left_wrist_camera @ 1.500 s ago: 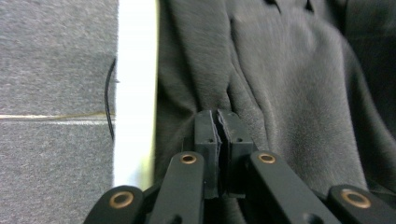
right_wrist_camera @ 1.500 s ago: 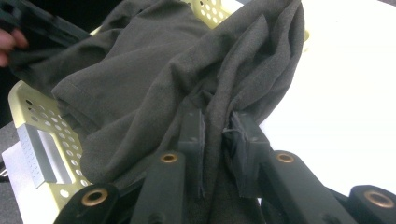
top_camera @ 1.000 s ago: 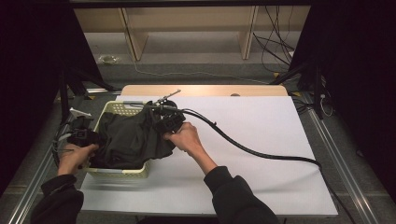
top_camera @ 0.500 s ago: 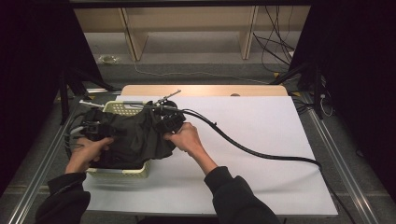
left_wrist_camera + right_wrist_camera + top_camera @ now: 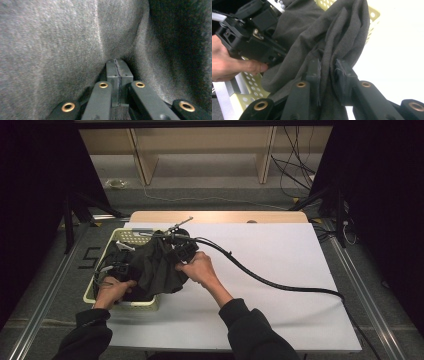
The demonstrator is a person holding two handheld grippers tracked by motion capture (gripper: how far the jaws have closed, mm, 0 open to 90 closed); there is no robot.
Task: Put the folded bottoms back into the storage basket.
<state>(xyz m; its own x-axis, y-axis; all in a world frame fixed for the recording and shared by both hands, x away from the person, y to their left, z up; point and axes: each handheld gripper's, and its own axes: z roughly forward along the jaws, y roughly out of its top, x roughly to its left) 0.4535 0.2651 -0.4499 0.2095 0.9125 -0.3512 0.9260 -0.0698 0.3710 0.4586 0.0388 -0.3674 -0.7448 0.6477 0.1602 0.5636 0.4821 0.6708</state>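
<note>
A dark grey garment [image 5: 155, 265] is bunched in and over a pale yellow perforated basket [image 5: 125, 236] at the table's left. My left gripper [image 5: 116, 270] is pushed into the cloth at the basket's left. Its jaws have just been closing and now stand shut [image 5: 117, 72], with creases of the garment [image 5: 62, 50] running to their tip. My right gripper [image 5: 177, 252] is at the garment's right side. In the right gripper view it [image 5: 329, 75] is shut on a hanging fold of the garment [image 5: 317, 30], above the basket [image 5: 252, 82], with the left gripper [image 5: 249, 37] beyond.
A white sheet [image 5: 270, 260] covers the table, with a wooden strip [image 5: 215, 216] along its far edge. The right gripper's thick black cable [image 5: 265, 281] runs across the sheet to the right. A roll of tape [image 5: 116, 183] lies on the floor before a shelf.
My left hand has moved right with its gripper, from the basket's left edge into the garment, and the jaws have closed. The right hand and its gripper have stayed put.
</note>
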